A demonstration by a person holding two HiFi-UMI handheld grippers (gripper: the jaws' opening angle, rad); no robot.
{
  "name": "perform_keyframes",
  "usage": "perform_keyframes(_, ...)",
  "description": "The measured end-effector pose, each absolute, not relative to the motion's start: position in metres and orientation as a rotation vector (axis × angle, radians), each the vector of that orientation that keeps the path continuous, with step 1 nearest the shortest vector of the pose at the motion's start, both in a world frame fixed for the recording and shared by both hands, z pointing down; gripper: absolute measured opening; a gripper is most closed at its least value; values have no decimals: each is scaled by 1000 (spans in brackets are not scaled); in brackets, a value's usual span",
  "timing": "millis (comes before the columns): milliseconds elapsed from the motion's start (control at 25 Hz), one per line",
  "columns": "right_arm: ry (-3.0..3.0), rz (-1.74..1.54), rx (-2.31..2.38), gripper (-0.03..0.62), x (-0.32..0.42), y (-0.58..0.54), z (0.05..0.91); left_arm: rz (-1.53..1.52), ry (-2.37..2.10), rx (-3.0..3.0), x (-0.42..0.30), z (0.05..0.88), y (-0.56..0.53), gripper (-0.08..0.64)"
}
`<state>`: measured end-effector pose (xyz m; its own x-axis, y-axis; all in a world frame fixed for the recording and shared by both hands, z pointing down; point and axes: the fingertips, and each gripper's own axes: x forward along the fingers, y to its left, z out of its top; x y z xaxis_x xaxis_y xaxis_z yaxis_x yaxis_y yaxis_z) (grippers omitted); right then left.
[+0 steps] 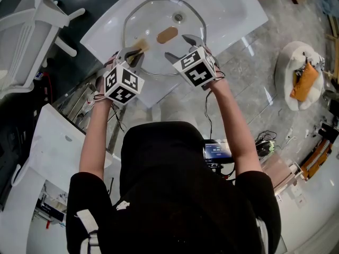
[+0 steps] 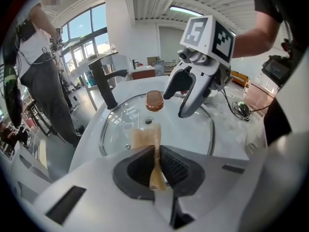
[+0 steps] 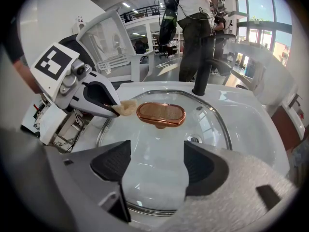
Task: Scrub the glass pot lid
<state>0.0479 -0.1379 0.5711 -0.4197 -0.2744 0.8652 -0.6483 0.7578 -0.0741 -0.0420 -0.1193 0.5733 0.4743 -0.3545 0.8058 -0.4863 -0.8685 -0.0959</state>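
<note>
— Fingers?
— Left gripper (image 2: 155,166) is clamped on a tan scrub pad (image 2: 146,138). Right gripper (image 3: 157,166) is spread apart, empty, above the glass pot lid (image 1: 153,17).
— Edges?
— The lid fills the white sink (image 1: 233,9); a black faucet (image 2: 103,83) stands beyond.

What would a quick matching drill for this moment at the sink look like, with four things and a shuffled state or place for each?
Things:
1. left gripper
2. right gripper
3. lid knob
4. faucet

States or places:
A. black, upright at the far edge of the basin
B. jaws apart, nothing gripped, over the glass lid
C. copper-coloured, at the lid's centre
D. shut on a tan pad

Pairs: 1-D, 2-B, 3-C, 4-A
</note>
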Motion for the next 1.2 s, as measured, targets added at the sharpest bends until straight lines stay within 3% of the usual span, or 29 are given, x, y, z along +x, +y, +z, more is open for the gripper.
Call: perform_keyframes(1200,-2015,501,694,318,48,-138,570,1375,-628,2560,-38,580,-81,20)
